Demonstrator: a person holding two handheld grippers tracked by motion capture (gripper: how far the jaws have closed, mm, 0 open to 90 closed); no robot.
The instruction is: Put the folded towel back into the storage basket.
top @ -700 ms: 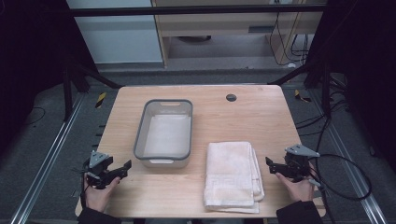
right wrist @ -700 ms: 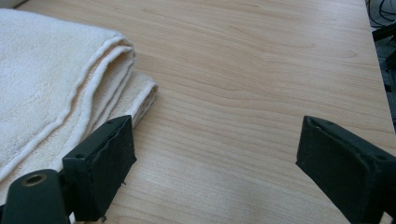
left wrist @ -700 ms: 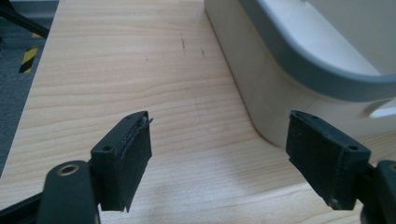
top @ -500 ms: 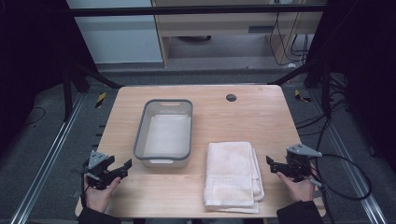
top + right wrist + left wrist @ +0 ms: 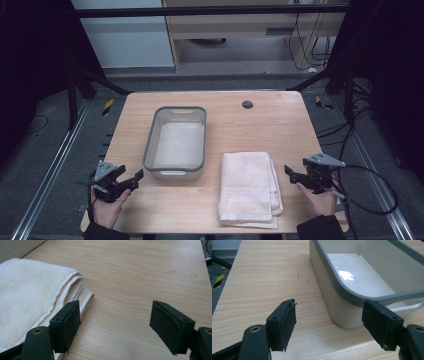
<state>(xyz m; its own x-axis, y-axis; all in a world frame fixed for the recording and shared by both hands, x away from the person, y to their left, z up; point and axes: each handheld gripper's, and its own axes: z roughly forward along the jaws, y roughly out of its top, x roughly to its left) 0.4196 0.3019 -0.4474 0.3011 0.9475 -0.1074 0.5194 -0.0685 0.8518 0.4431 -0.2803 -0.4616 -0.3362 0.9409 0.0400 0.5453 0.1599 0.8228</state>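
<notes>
High view: the folded towel [image 5: 248, 187] lies just left of the right gripper [image 5: 291, 173], whose jaws gape, grasping nothing.

The bench [image 5: 260, 130] is topped with pale, matt wood grain. A soft, looped cream cloth is seen in the towel [image 5: 249, 187]. The tub [image 5: 176, 142] is glossy white plastic, rimmed in grey.

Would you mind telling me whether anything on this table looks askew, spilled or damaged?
Nothing stands out. The folded towel lies flat on the table beside the grey-rimmed bin, which stands upright with nothing spilled. The left gripper and the right gripper are open, clear of both.
</notes>
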